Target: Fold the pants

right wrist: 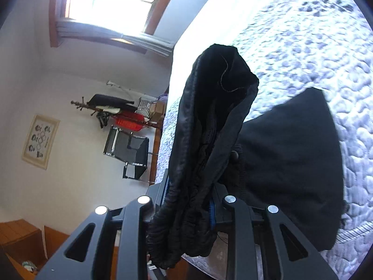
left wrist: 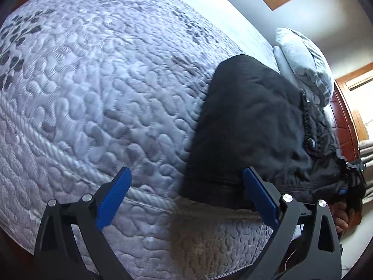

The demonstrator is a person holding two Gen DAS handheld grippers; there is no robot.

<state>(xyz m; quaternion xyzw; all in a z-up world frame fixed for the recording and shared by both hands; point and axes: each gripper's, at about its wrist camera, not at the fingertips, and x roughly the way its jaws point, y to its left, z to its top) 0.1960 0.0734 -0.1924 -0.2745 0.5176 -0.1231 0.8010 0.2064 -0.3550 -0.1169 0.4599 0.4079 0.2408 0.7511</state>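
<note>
Black pants [left wrist: 251, 121] lie on the quilted mattress [left wrist: 105, 93] near its front edge, with a button and zipper [left wrist: 311, 142] toward the right. My left gripper [left wrist: 186, 198] is open and empty, its blue pads either side of the pants' lower hem corner. My right gripper [right wrist: 188, 198] is shut on the bunched waistband [right wrist: 209, 128] and holds it lifted off the bed, while the rest of the pants [right wrist: 291, 154] stays flat. The right gripper also shows in the left wrist view [left wrist: 349, 177] at the pants' far right end.
A grey pillow [left wrist: 303, 58] lies beyond the pants at the head of the bed. In the right wrist view a black chair [right wrist: 130, 149], a coat rack with clothes [right wrist: 116, 109] and a window [right wrist: 112, 2] stand past the bed's edge. Wooden boxes [right wrist: 21, 240] sit on the floor.
</note>
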